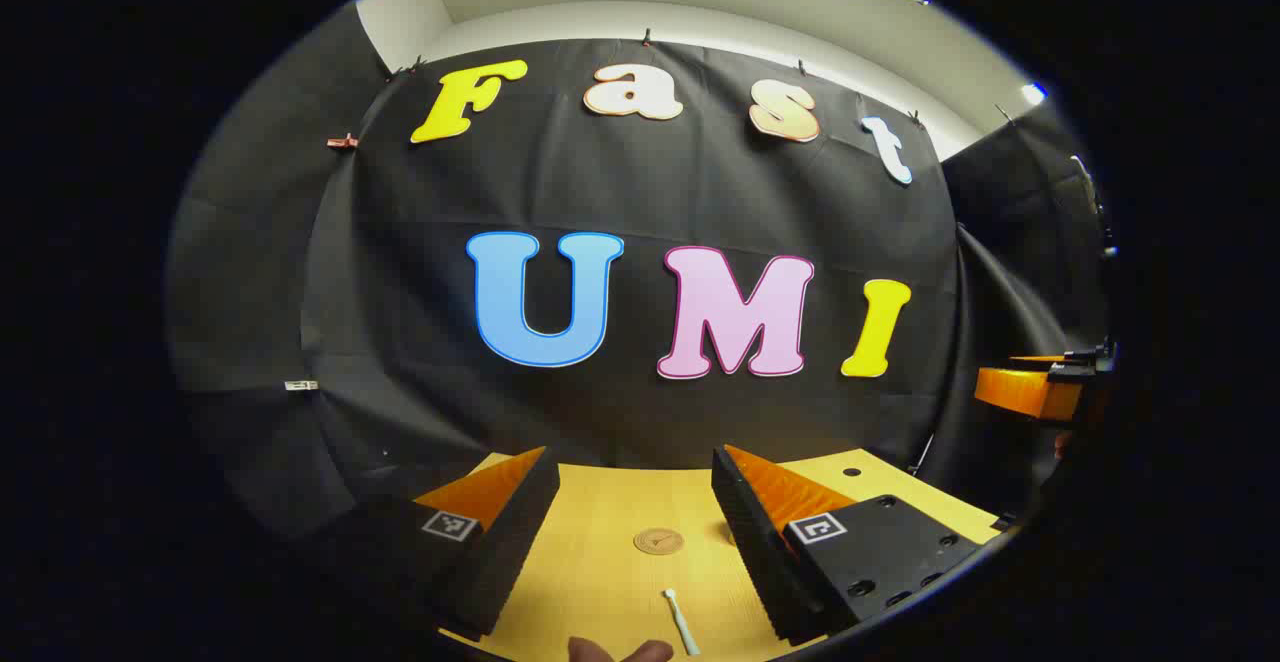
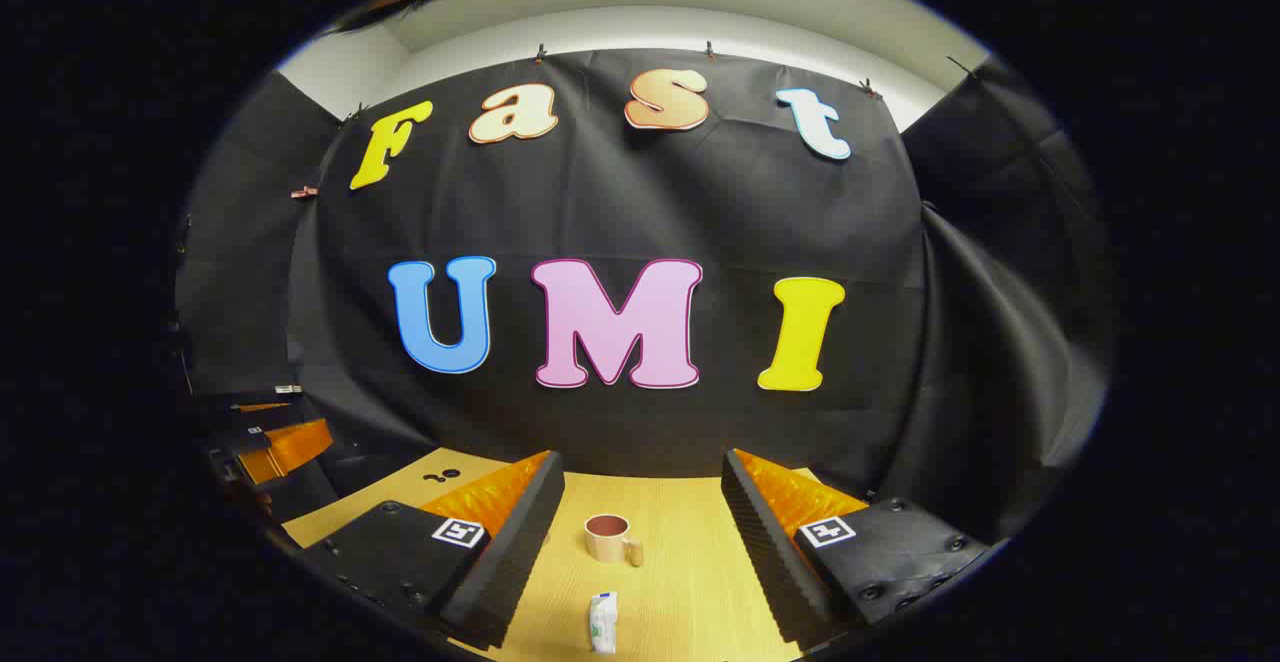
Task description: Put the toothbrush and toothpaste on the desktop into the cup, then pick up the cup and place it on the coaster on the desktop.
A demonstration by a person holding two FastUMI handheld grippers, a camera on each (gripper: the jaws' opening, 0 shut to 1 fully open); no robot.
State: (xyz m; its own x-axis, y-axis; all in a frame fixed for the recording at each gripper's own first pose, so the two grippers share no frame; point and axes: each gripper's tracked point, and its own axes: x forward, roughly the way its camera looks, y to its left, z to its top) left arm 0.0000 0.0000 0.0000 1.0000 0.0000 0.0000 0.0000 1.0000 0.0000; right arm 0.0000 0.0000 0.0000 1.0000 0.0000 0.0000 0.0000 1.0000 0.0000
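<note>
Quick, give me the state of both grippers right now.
Left gripper: open, holding nothing, above the desktop.
Right gripper: open, holding nothing.

The worktop (image 1: pixel 620 582) at the bottom of both views looks like pale yellow wood laminate, smooth with a fine straight grain and a soft sheen. The coaster (image 1: pixel 658 541) on it looks like matt brown cork or wood. The toothbrush (image 1: pixel 681 620) is white, smooth plastic. In the right gripper view the cup (image 2: pixel 607 538) has a matt beige outside and a darker brown inside, and the toothpaste (image 2: pixel 603 621) below it is a glossy white tube. Each hand-held gripper, left (image 1: pixel 635 542) and right (image 2: pixel 640 542), has matt black ribbed pads, orange ridged plastic backs and matt black bodies.
</note>
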